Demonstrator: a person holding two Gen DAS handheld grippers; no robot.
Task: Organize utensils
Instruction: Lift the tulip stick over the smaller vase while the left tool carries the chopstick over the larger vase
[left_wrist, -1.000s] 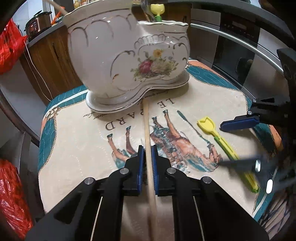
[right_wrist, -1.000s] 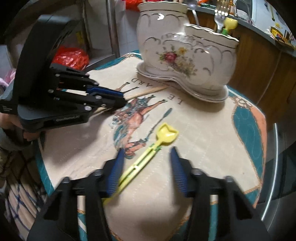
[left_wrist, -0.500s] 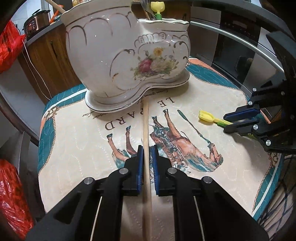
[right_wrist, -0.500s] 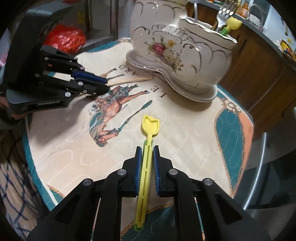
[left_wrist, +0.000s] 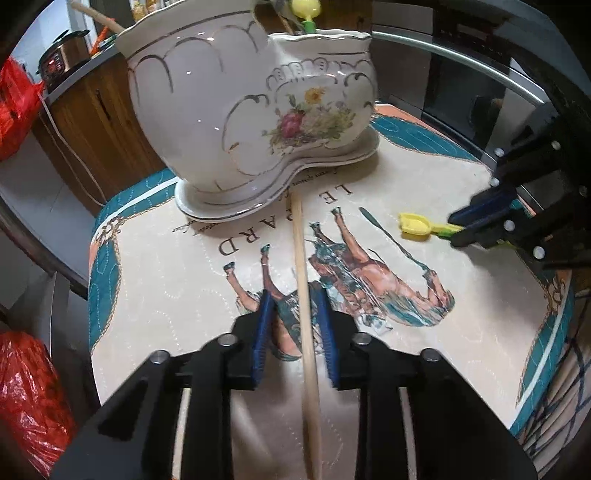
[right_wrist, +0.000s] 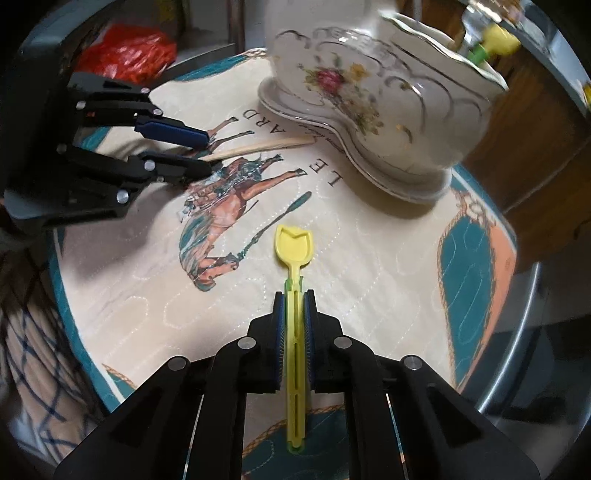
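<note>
A wooden stick lies on the printed cloth, its far tip near the base of the white floral ceramic holder. My left gripper is open, its jaws apart on either side of the stick; it also shows in the right wrist view. My right gripper is shut on the handle of a yellow tulip-shaped plastic utensil, held just above the cloth; it shows at the right in the left wrist view. The holder has another yellow tulip utensil in it.
The cloth covers a small round table with a metal rim. Red plastic bags lie at the left, low down. A wooden cabinet and an oven with a metal rail stand behind the holder.
My left gripper has opened and released the wooden stick, which stays on the cloth. My right gripper, shut on the yellow utensil, has lifted and moved toward the holder.
</note>
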